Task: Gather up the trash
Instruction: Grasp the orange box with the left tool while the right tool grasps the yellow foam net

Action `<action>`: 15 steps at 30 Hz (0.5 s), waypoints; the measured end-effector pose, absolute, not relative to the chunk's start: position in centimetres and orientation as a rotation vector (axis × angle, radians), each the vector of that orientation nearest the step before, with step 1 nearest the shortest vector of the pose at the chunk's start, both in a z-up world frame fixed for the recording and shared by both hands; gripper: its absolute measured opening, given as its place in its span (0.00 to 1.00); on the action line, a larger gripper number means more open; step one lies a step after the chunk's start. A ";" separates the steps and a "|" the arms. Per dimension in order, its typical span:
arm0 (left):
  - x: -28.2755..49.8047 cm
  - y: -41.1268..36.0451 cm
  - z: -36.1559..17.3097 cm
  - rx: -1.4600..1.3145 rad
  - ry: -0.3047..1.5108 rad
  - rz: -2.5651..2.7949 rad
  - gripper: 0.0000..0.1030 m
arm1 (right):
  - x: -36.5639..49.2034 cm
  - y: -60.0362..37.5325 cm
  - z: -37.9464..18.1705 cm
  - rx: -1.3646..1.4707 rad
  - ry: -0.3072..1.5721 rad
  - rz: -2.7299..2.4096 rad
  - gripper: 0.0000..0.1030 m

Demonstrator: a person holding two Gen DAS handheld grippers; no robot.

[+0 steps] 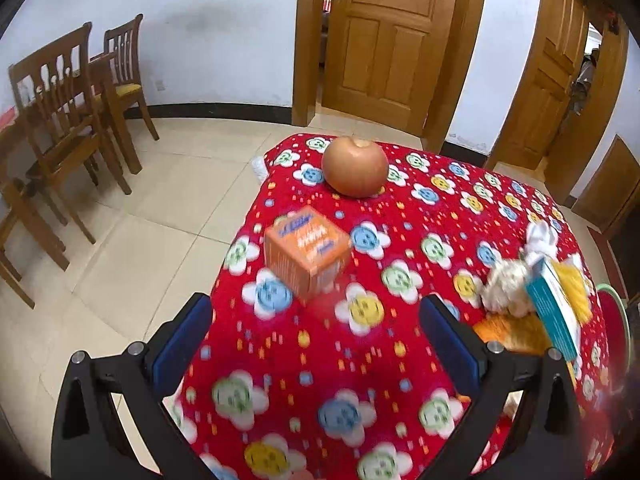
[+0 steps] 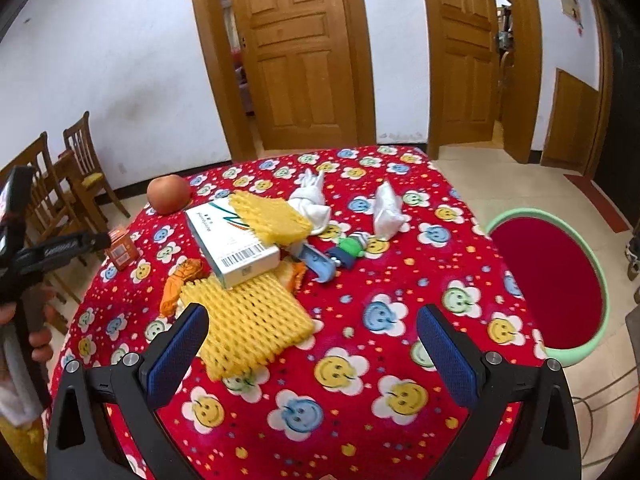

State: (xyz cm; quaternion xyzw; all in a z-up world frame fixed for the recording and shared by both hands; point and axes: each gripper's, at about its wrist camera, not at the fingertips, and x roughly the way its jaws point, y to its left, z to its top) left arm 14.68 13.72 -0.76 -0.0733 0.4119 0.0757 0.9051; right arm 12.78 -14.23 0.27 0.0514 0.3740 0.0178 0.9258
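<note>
A table with a red flowered cloth (image 2: 400, 312) holds the trash. In the right wrist view lie two yellow foam fruit nets (image 2: 248, 320) (image 2: 268, 216), a white and teal carton (image 2: 228, 240), orange peel (image 2: 180, 284), crumpled white tissues (image 2: 312, 200) (image 2: 386, 210), a green and blue toy (image 2: 340, 254), a small orange box (image 2: 122, 250) and an apple (image 2: 168, 193). My right gripper (image 2: 312, 344) is open and empty, just short of the near foam net. My left gripper (image 1: 316, 332) is open and empty, just short of the orange box (image 1: 306, 258); the apple (image 1: 355, 166) lies beyond.
A round red basin with a green rim (image 2: 552, 284) stands on the floor right of the table. Wooden chairs (image 1: 68, 120) stand by the left wall. Two wooden doors (image 2: 296, 52) are behind the table. The left gripper's handle and the holding hand (image 2: 36, 272) show at the left.
</note>
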 end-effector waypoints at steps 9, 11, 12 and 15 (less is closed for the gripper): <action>19.9 15.3 -2.5 -0.165 0.912 0.148 0.99 | 14.8 -13.0 -1.5 0.109 0.826 0.038 1.00; 20.5 15.3 -3.0 -0.157 0.921 0.152 0.99 | 15.2 -12.8 -2.0 0.107 0.840 0.038 1.00; 20.8 15.3 -3.3 -0.156 0.924 0.154 0.99 | 15.3 -12.8 -2.1 0.104 0.846 0.037 1.00; 21.2 15.6 -4.0 -0.163 0.938 0.164 0.99 | 15.8 -12.5 -2.7 0.096 0.860 0.038 1.00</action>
